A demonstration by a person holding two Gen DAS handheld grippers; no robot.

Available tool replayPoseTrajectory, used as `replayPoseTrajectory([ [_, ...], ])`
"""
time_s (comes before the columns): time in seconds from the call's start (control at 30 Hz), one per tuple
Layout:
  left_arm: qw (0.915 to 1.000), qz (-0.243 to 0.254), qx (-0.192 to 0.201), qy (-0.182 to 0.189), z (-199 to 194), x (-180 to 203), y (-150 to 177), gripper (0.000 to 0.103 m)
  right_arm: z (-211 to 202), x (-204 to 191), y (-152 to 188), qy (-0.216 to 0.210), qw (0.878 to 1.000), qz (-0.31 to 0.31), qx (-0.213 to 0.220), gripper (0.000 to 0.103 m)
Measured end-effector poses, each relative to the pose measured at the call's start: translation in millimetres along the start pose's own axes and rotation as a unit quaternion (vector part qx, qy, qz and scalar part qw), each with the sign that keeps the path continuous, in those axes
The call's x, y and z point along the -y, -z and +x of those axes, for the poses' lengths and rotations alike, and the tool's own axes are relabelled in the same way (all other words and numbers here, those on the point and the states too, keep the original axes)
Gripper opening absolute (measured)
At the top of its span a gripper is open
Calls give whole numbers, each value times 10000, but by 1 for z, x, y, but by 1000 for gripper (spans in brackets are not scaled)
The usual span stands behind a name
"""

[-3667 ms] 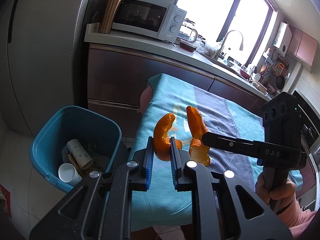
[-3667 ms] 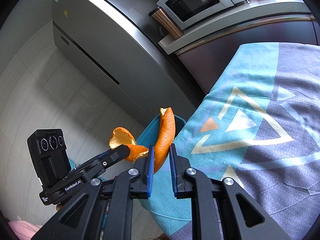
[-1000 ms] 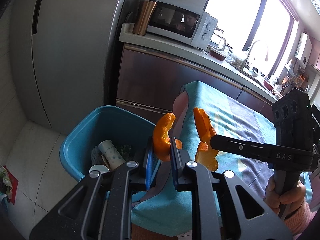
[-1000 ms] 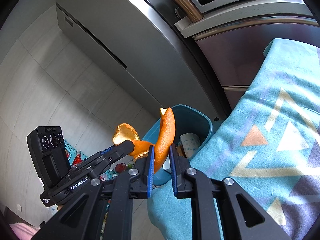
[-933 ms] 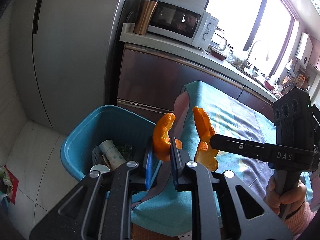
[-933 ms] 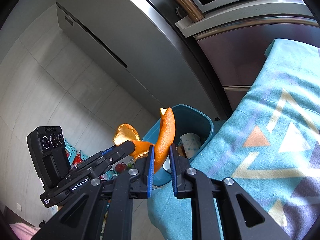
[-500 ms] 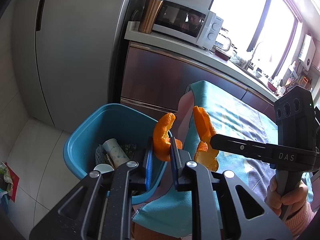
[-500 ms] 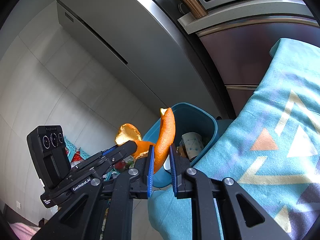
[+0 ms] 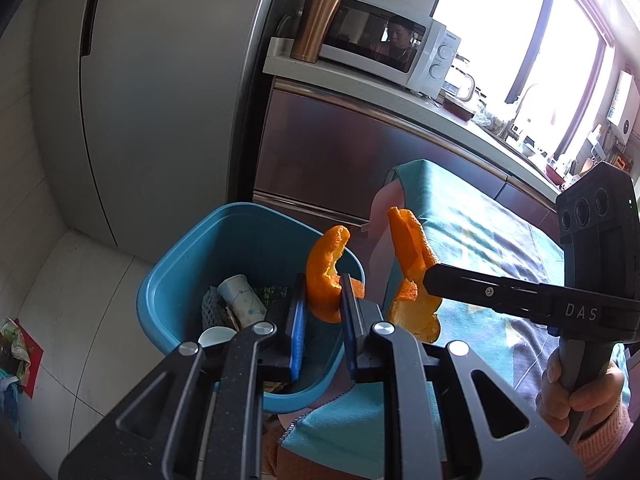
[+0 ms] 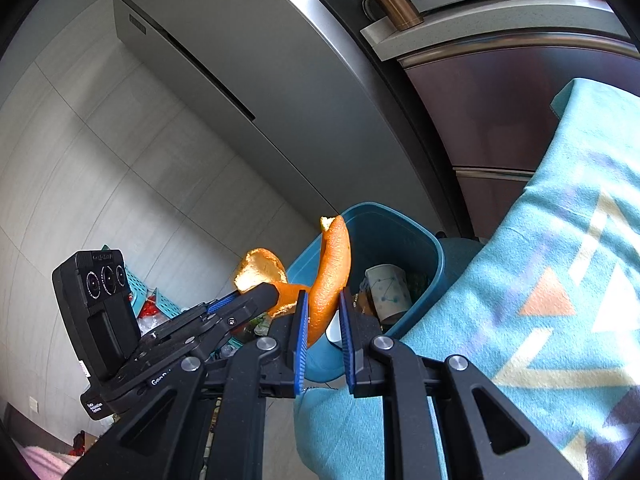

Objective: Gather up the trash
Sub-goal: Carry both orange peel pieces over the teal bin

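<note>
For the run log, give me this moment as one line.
left gripper: shut on orange peel | right gripper: shut on second orange peel | blue bin: below, paper cups inside | step: release pending

Both peels (image 9: 325, 276) have moved toward the bin (image 9: 192, 256).

Two fisheye views, each mounted just behind a gripper and looking forward along its two black fingers.

The left wrist view looks from above and close by, down into an open blue plastic trash bin (image 9: 188, 276), and beyond it to a white microwave oven (image 9: 384, 52) on a counter.

The right wrist view is tilted, facing the same blue bin (image 10: 400, 236) from beside a table draped in a teal patterned cloth (image 10: 560, 280), with a tall grey refrigerator (image 10: 260, 80) behind.

Both views share the bin, the cloth, the refrigerator, and each shows the other gripper close by.
</note>
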State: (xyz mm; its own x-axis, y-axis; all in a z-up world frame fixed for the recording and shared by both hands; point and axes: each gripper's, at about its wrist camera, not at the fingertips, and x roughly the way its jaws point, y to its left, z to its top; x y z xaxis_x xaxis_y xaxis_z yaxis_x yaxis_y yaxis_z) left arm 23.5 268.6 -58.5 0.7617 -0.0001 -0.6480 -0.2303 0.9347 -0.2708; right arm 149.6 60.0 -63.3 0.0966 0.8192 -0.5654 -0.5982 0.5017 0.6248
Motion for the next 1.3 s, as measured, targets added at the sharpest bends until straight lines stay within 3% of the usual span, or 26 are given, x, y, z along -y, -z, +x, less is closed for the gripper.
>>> replayPoseTrajectory([
  [1.3,9993,-50,-188,-330,31,-9,2,17,43,-12,-15,324,9989,3,-343,14],
])
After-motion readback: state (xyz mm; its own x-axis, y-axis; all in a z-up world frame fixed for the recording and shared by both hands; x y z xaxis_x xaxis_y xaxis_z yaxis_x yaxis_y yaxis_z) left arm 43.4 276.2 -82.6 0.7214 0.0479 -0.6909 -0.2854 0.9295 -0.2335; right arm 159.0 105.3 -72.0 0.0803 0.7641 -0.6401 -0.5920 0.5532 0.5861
